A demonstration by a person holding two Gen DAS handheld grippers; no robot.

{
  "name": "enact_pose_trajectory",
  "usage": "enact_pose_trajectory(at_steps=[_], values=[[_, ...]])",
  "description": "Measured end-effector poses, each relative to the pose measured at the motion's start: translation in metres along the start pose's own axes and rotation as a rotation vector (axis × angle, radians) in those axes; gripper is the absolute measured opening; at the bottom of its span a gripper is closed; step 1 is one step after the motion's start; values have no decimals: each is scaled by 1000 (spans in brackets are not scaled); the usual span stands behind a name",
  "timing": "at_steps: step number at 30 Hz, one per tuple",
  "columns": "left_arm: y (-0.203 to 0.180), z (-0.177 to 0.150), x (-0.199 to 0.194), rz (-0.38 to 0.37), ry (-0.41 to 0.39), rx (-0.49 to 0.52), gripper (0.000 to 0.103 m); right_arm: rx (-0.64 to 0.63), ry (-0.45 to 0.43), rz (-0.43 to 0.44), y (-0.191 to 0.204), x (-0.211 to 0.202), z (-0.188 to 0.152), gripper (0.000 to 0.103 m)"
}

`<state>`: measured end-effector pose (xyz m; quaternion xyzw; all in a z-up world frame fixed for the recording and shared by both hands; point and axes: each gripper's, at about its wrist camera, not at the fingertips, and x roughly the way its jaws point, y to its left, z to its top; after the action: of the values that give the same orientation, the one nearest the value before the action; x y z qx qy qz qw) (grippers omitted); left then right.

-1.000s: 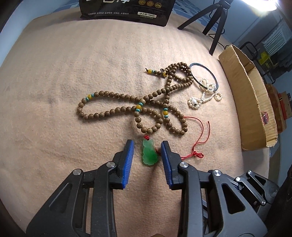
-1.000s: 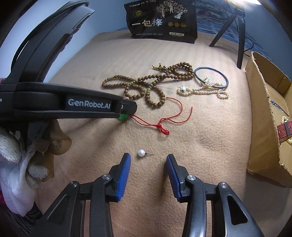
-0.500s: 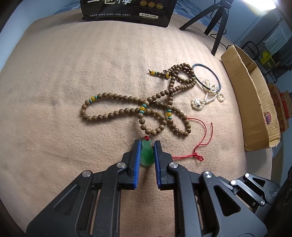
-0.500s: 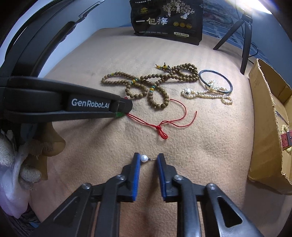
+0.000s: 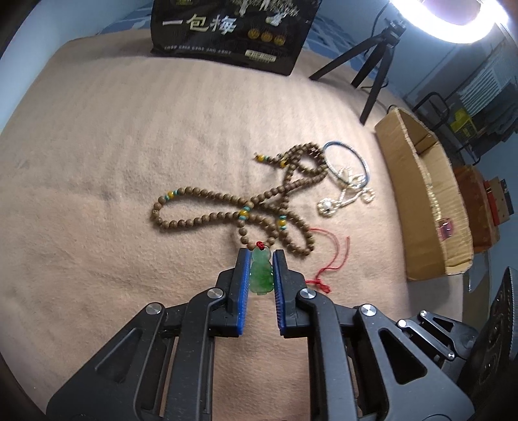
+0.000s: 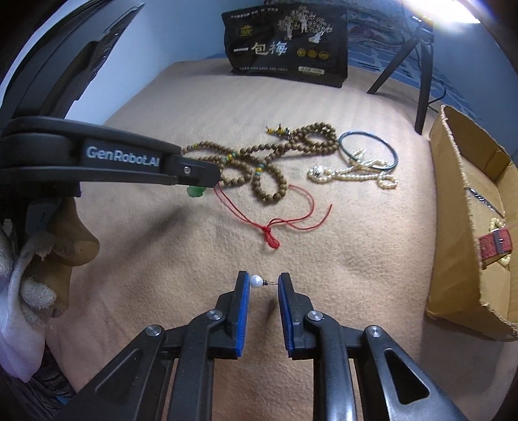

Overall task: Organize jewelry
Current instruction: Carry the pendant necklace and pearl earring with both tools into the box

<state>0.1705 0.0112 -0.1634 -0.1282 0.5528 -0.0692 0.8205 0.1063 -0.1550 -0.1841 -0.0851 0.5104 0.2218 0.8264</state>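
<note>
My left gripper (image 5: 261, 259) is shut on a green jade pendant (image 5: 261, 273) and holds it just above the tan cloth; its red cord (image 5: 327, 259) trails to the right. The pendant also shows in the right wrist view (image 6: 196, 191) under the left gripper (image 6: 207, 175). My right gripper (image 6: 264, 283) is shut on a pearl stud earring (image 6: 256, 280), pearl against the left pad, pin toward the right pad. A brown bead necklace (image 5: 239, 210), a blue bangle (image 5: 348, 162) and a pearl strand (image 5: 346, 194) lie on the cloth.
An open cardboard box (image 5: 427, 200) stands at the right edge and holds small items (image 6: 495, 243). A black snack bag (image 5: 226, 29) stands at the back. A black tripod (image 5: 375, 64) stands at the back right. The cloth (image 5: 97, 162) covers the surface.
Both grippers closed from open: the left onto the green pendant, the right onto the pearl earring. Both have since lifted a little, and the red cord is drawn along with the pendant.
</note>
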Motion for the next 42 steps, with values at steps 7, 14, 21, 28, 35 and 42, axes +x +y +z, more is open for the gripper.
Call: enact_pose_trajectory(at_steps=[7,14,21,28,35,42], values=[[-17,3,-13,-47,-40,13,12,18,-38,-15,-8,-20,3,17],[-33,8,-26,-86,-75,28,12,30,-69,-41,-18,-37,5,17],[-50,11,-32,-105,-101,60,12,65,-99,-47,-35,-56,7,17],[-66,15,-39,-123,-126,94,12,104,-115,-64,-55,-72,7,17],[-85,24,-42,-151,-144,115,12,139,-135,-102,-79,-86,4,17],[-106,36,-43,-183,-159,131,12,185,-147,-139,-106,-98,2,17]])
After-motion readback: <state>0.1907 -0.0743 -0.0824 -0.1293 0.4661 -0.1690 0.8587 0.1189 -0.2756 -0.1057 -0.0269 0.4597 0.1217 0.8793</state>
